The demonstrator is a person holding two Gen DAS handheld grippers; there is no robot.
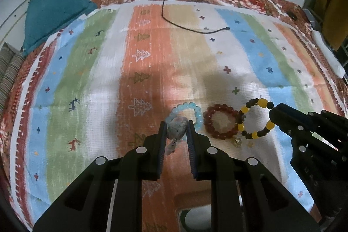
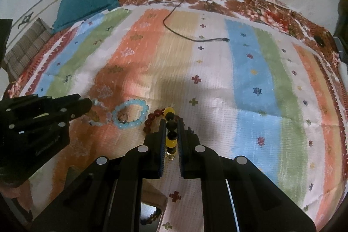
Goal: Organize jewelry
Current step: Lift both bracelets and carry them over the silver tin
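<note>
Three bead bracelets lie in a row on the striped cloth. My left gripper is shut on a pale grey-blue beaded piece that lies against the light blue bracelet. The dark red bracelet lies in the middle. My right gripper is shut on the yellow-and-black bracelet, seen edge-on between its fingers; it also shows in the left wrist view. The light blue bracelet and part of the red bracelet show to the left of the right gripper.
A black cable trails across the far part of the cloth. A teal cushion lies at the far left. A small clear charm lies by the red bracelet. A box edge shows below my right gripper.
</note>
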